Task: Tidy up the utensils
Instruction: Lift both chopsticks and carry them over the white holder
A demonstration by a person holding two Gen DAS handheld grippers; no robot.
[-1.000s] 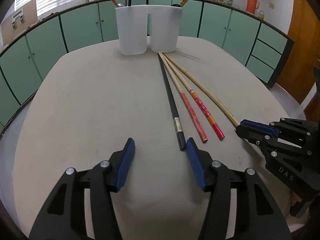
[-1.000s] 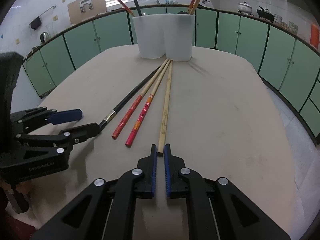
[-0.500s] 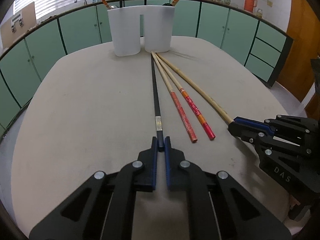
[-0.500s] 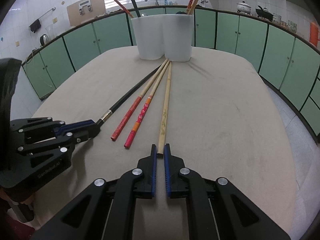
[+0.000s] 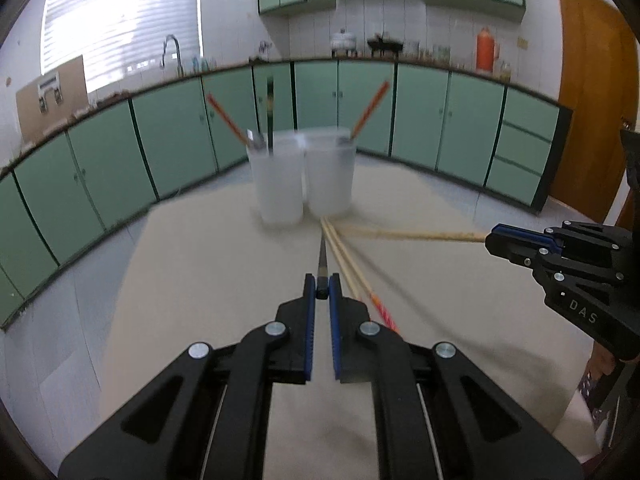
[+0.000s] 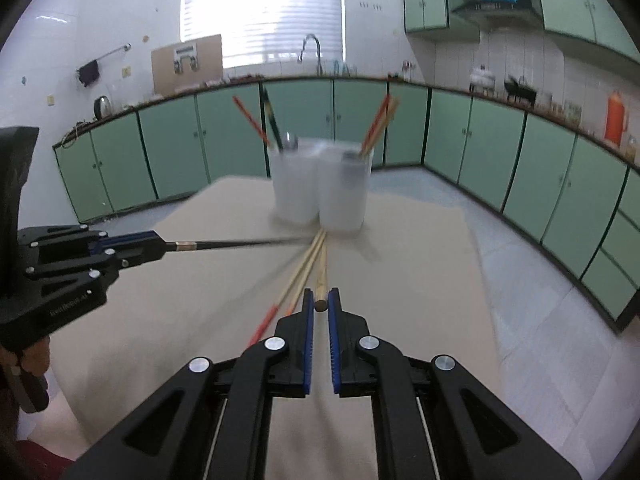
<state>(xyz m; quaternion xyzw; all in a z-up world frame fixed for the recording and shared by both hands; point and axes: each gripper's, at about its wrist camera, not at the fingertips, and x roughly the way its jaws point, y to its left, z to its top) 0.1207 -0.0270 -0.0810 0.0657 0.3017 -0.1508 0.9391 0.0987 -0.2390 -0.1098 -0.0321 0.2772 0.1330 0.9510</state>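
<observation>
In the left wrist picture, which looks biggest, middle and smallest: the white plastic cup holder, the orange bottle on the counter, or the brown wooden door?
1. Brown wooden door, biggest.
2. White plastic cup holder, middle.
3. Orange bottle, smallest.
That's only how they look: the holder is nearer than the far-off bottle, and the picture's edge cuts off the door.

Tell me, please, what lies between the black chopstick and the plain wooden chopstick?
Two red-ended chopsticks lie between the black chopstick and plain wooden chopstick, clearest in the right wrist view.

Left tongs (image 5: 322, 293) pinch the black chopstick (image 5: 322, 260); right tongs (image 5: 493, 239) hold a bamboo chopstick (image 5: 424, 235).
</observation>
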